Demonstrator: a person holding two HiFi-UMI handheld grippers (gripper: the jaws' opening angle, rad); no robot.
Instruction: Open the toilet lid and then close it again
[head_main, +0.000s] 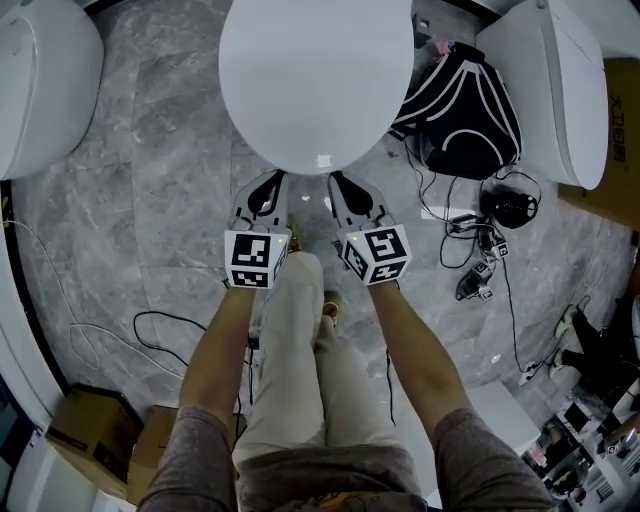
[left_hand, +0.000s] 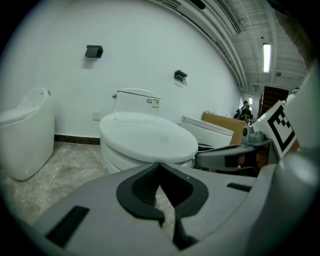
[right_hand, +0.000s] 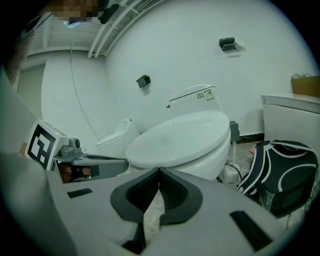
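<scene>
Both grippers are held side by side, close to one another, with the closed toilet lid (head_main: 316, 70) directly ahead of their tips. The left gripper (left_hand: 160, 164) has its jaws pressed together at the tips and nothing between them. The right gripper (right_hand: 159, 170) is the same, its dark pads meeting at the front and holding nothing. The white lid lies flat on the bowl, and its rounded front edge is just beyond and a little above both sets of tips; the pictures do not settle whether either gripper touches that edge. Behind the lid, farther ahead of the grippers, the cistern (left_hand: 137, 97) stands against the white wall. To the right of the right gripper, a black backpack with white stripes (head_main: 465, 110) sits on the grey marble floor (head_main: 150, 200), with a tangle of cables (head_main: 480, 250) nearer on that side. Well off to the left of the left gripper stands another white toilet (head_main: 40, 80).
</scene>
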